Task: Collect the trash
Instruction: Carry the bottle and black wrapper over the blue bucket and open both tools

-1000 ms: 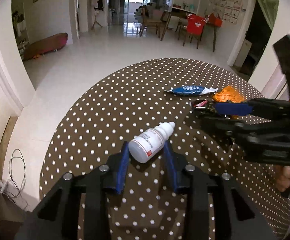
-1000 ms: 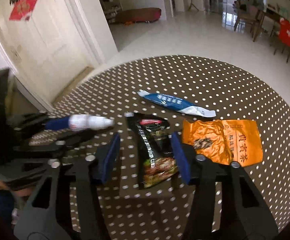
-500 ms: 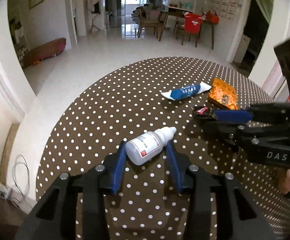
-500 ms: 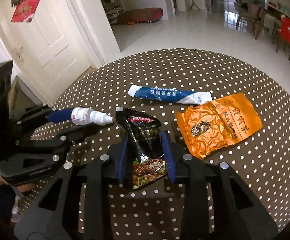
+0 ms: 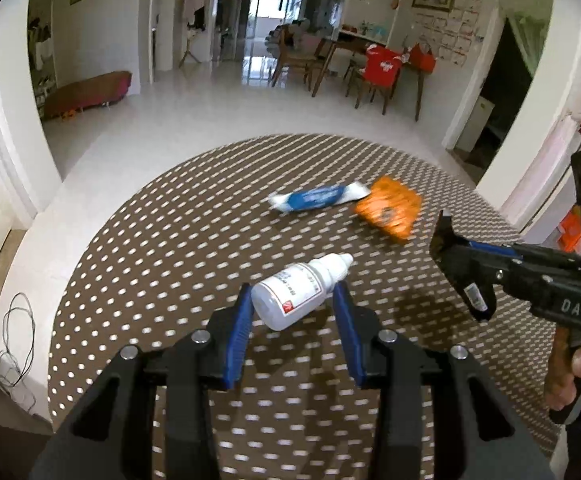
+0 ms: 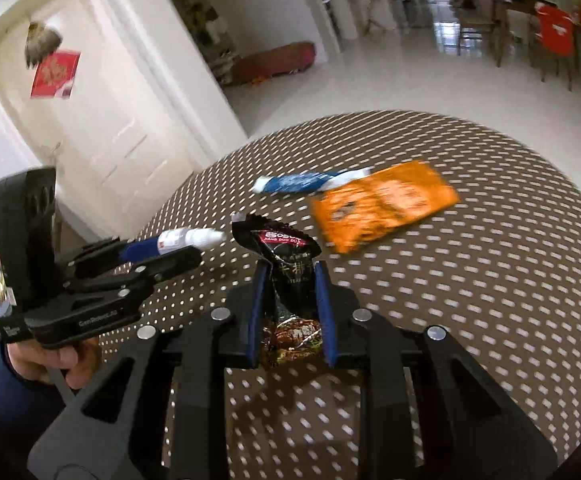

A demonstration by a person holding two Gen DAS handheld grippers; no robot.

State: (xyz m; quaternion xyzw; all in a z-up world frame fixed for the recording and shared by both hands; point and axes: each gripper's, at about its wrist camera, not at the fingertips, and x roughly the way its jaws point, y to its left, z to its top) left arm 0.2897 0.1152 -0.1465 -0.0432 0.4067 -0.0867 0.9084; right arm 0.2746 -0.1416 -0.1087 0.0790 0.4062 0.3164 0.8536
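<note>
Both trash items have risen off the polka-dot bench [image 5: 162, 248] since a second ago. The left hand-held gripper [image 5: 292, 300] grips the white bottle [image 5: 298, 294], held above the cloth. The right hand-held gripper [image 6: 290, 280] pinches the black snack wrapper [image 6: 286, 264], lifted clear. The blue wrapper [image 5: 318, 198] and orange packet [image 6: 382, 208] lie touching on the bench.

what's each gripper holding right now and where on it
Left gripper: small white plastic dropper bottle, gripped across its body. Right gripper: black foil snack wrapper, pinched mid-length.
</note>
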